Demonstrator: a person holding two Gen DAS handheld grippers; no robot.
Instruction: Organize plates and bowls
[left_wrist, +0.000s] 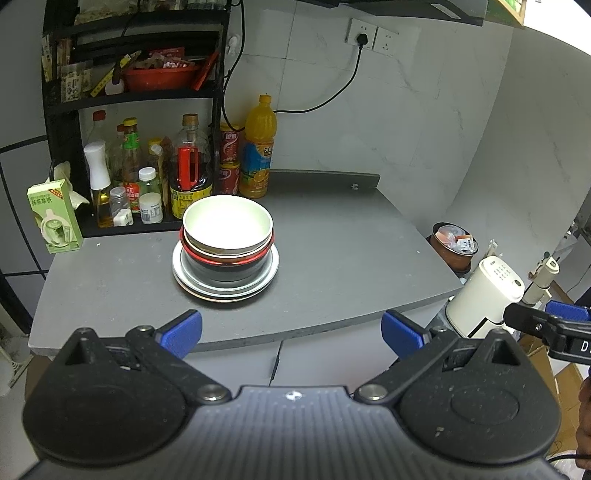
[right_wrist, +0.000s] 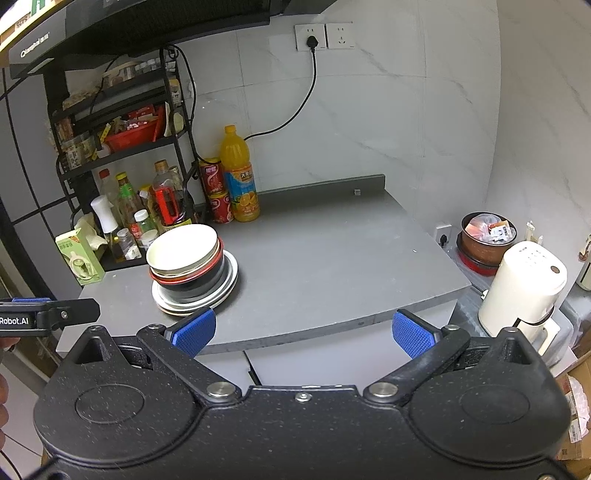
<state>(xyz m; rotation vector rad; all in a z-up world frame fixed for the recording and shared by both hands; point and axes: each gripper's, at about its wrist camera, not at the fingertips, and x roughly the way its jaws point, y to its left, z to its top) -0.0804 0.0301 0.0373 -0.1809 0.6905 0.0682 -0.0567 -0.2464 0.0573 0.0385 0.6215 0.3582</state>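
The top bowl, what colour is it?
White, or pale cream. The top bowl shows best in the left wrist view.

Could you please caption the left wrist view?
Open left claw faces nested bowls stacked on plates on the grey counter.

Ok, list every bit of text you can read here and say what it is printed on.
"Robot.AI": on the left gripper, seen from the right wrist.
"D": cut off at the frame edge, on the right gripper, seen from the left wrist.
"Qiangbai": roughly, on the range hood.
Green carton, orange drink bottle, red cans: print too blurred to read.
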